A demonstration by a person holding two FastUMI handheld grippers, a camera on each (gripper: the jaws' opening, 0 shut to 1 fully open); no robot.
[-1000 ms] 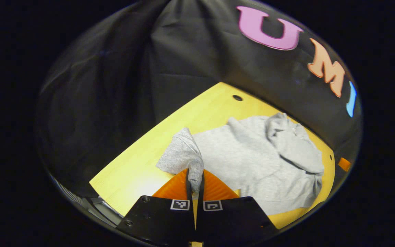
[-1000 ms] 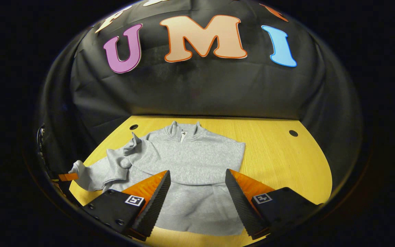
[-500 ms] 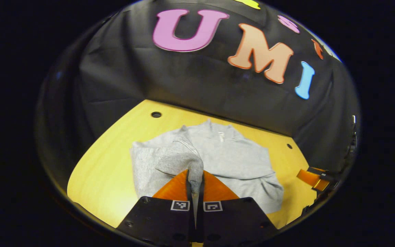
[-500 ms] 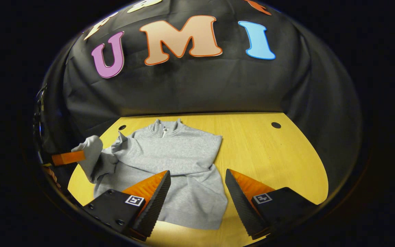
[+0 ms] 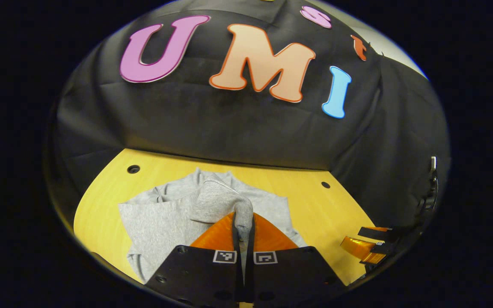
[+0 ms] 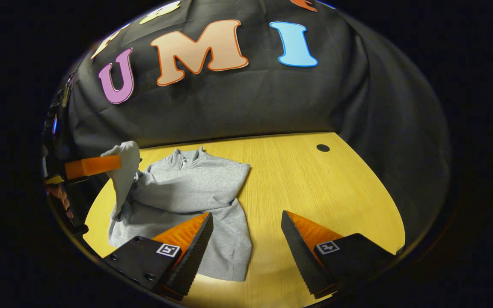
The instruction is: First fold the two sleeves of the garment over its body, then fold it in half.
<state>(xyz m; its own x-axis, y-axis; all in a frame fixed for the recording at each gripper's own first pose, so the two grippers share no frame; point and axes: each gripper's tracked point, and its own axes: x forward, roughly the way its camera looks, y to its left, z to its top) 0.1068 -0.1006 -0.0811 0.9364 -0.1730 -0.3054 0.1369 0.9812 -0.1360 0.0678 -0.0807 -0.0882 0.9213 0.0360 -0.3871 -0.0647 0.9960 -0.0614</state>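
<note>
A grey zip-neck sweatshirt (image 6: 191,192) lies on the yellow wooden table (image 6: 315,184), collar toward the back wall. Its right sleeve is folded across the body. My left gripper (image 5: 243,229) is shut on the cuff of the left sleeve (image 5: 221,201) and holds it lifted above the body. In the right gripper view that same left gripper (image 6: 118,164) shows at the far left with the sleeve (image 6: 124,179) hanging from it. My right gripper (image 6: 246,231) stands open over the table, to the right of the sweatshirt's hem, holding nothing. It also shows at the left gripper view's right edge (image 5: 364,250).
Round holes (image 6: 322,148) sit near the table's back corners (image 5: 133,169). Black cloth walls close the table on the back and both sides. A hand (image 6: 58,196) holds the left gripper at the far left. Bare tabletop (image 6: 336,192) lies right of the garment.
My left gripper has carried the sleeve up and inward, over the sweatshirt's body. My right gripper has drifted right, off the garment and over bare table, staying open.
</note>
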